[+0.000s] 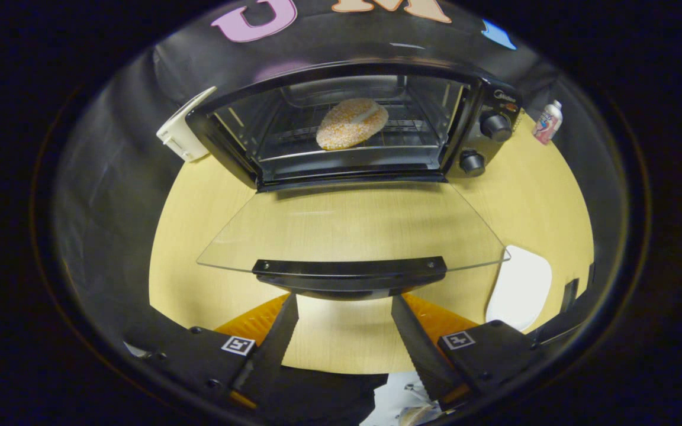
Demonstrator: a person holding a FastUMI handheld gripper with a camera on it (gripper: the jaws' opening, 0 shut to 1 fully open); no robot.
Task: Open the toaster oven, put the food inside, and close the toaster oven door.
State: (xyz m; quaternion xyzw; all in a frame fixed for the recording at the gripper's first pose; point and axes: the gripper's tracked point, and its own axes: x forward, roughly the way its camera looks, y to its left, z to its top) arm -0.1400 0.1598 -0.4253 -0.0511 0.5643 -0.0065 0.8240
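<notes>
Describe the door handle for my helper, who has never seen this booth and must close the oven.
Start at the black toaster oven on the wooden table. Its glass door lies folded down flat toward you. The handle is the black bar along the door's near edge, just ahead of the open gripper, the only dark strip on that clear pane.

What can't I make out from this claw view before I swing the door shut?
- Door handle: its underside is hidden by its own top edge, so contact with the open claw is unclear.
- Oven knobs: markings too small to tell the settings.
- Bottle: label too small.
- White plate: partly hidden behind the claw's right body.
- Food: its far side hides the rack behind.
</notes>
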